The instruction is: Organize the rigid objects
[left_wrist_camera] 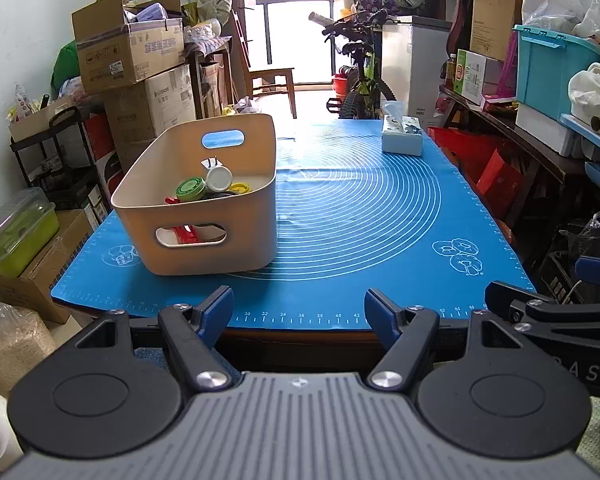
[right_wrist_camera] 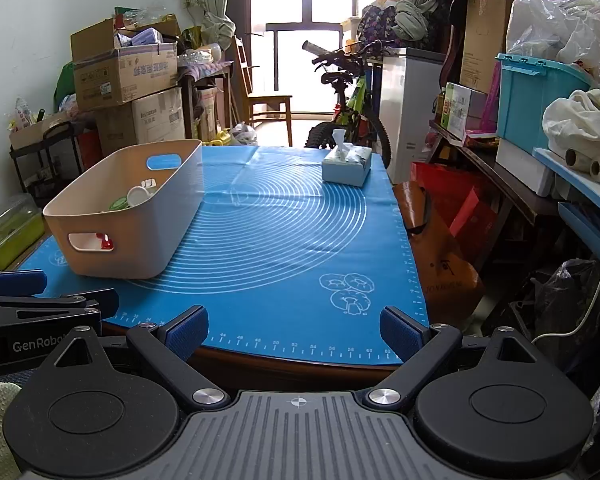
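A beige plastic bin (left_wrist_camera: 256, 216) stands on the left of the blue mat (left_wrist_camera: 360, 208). It holds several small rigid items: a green lid (left_wrist_camera: 190, 189), a white cap (left_wrist_camera: 219, 178), a yellow ring (left_wrist_camera: 240, 189), a white plug (left_wrist_camera: 211, 163) and a red piece (left_wrist_camera: 186, 235) seen through the handle slot. The bin also shows in the right wrist view (right_wrist_camera: 156, 224). My left gripper (left_wrist_camera: 299, 312) is open and empty at the table's near edge. My right gripper (right_wrist_camera: 294, 330) is open and empty, also at the near edge, to the right of the left one.
A tissue box (left_wrist_camera: 402, 135) sits at the mat's far right, also in the right wrist view (right_wrist_camera: 347, 165). Stacked cardboard boxes (left_wrist_camera: 134, 54) stand left of the table. A bicycle (left_wrist_camera: 358, 80) is behind it. Shelves with a teal crate (left_wrist_camera: 552, 66) line the right.
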Demonstrator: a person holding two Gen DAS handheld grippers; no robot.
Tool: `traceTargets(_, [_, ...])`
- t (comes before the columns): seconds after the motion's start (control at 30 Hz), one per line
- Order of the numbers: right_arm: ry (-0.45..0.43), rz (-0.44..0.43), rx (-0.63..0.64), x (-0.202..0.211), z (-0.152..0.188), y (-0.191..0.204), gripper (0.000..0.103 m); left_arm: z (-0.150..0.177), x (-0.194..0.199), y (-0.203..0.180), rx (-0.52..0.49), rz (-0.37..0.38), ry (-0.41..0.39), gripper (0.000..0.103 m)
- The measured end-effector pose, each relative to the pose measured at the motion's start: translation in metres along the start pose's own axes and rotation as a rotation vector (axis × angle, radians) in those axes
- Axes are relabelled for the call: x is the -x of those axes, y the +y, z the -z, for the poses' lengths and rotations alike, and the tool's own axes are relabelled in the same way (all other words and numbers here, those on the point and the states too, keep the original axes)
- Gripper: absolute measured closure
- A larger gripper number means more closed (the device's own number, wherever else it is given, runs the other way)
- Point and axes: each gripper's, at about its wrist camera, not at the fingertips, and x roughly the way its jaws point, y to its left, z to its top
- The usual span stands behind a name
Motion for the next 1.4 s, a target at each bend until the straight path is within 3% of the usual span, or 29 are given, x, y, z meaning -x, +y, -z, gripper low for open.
traceTargets(1.4, [0.0,0.002,0.0,-0.0004,0.0007,-0.0013,0.01,-0.0021,0.0025,0.0011,0.001,0.007,-0.01,0.03])
